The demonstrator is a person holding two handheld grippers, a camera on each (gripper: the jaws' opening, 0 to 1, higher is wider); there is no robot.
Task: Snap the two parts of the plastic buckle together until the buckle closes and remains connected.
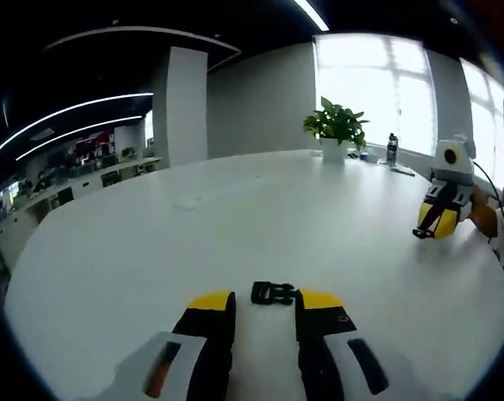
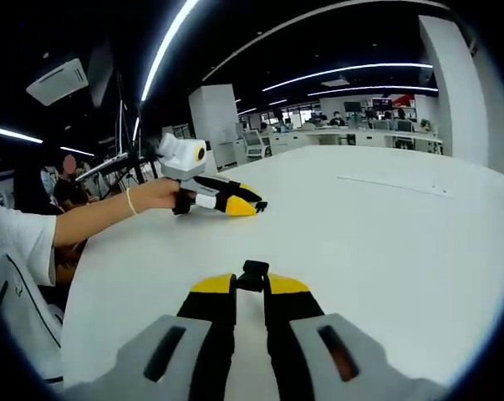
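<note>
Left gripper view: a broad white counter (image 1: 235, 217) runs out wide and bare to its curved far edge, where a potted plant (image 1: 336, 129) stands by the windows. The left claw (image 1: 266, 301) hangs wide open with the black buckle (image 1: 273, 293) lying between its yellow tips — gripped by neither. Right gripper view: the right claw (image 2: 252, 284) is nearly closed, pinching a small black buckle part (image 2: 253, 274) at its tips — open counter all round.
</note>
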